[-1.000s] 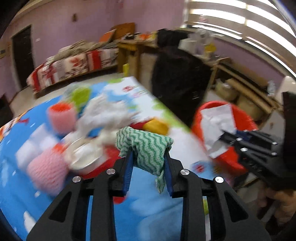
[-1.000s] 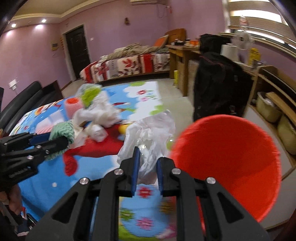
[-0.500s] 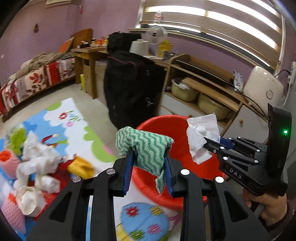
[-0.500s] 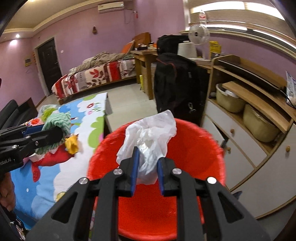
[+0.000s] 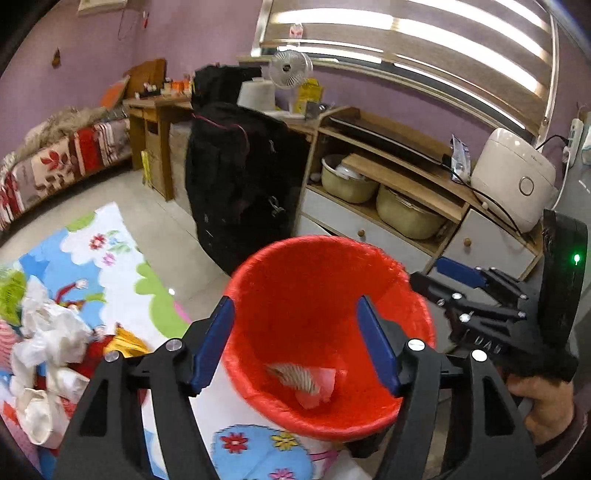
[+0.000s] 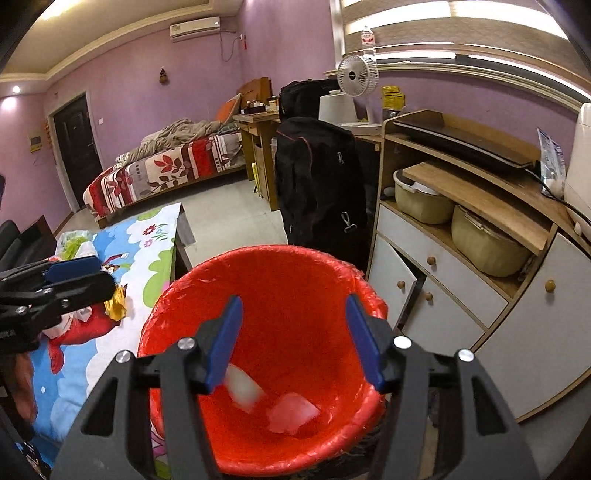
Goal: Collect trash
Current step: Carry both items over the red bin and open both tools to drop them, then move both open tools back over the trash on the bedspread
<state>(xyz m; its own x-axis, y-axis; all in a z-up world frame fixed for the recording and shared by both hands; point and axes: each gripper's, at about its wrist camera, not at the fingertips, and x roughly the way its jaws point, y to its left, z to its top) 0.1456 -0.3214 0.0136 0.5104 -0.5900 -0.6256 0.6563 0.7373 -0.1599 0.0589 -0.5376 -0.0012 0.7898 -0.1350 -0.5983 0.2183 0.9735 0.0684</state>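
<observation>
Two pale scraps (image 6: 258, 395) in red bin (image 6: 314, 269): motion-blurred, unidentifiable. Bin's lower rim at 6 o'clock: behind gripper bodies. Trash heap (image 5: 48, 354) at 9 o'clock: cropped, blurred.

Home bed-sitting room: purple walls, bed (image 6: 166, 173) with floral blanket, wooden desk (image 6: 258, 122), cabinet (image 6: 480, 258) holding pots, rice cooker (image 5: 513, 181), desk fan (image 6: 356, 75), wall air conditioner (image 6: 194, 27).

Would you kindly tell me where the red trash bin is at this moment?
The red trash bin stands on the floor at the corner of the colourful table, in front of the wooden cabinet, centred directly below both open grippers in each wrist view.
</observation>
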